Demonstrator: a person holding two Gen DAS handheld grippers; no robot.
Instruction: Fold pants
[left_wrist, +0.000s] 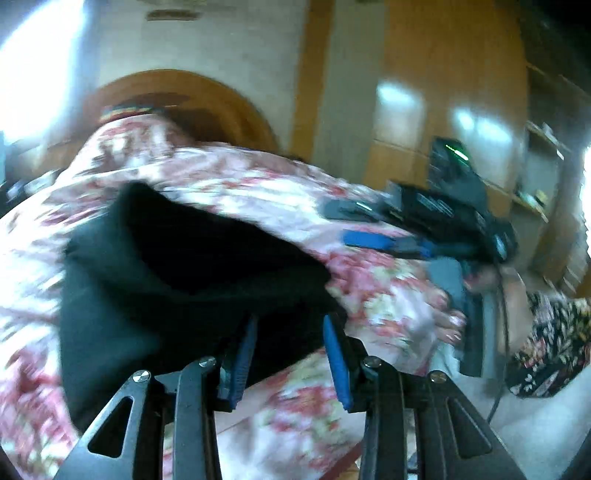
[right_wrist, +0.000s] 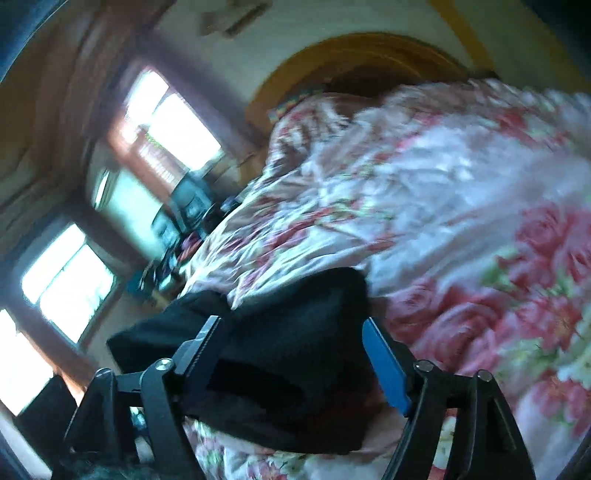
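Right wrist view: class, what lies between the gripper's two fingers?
The black pants lie between them on the floral bedspread; the right gripper stands open.

A home bedroom: a bed (right_wrist: 461, 192) spread with a pink rose-print cover stands against an arched wooden headboard (left_wrist: 207, 99), with wooden wardrobe doors (left_wrist: 443, 92) on one side and bright windows (right_wrist: 173, 125) on the other.

left wrist: close, tilted down | right wrist: same | shared: pants (left_wrist: 177, 266), bedspread (left_wrist: 258, 184)
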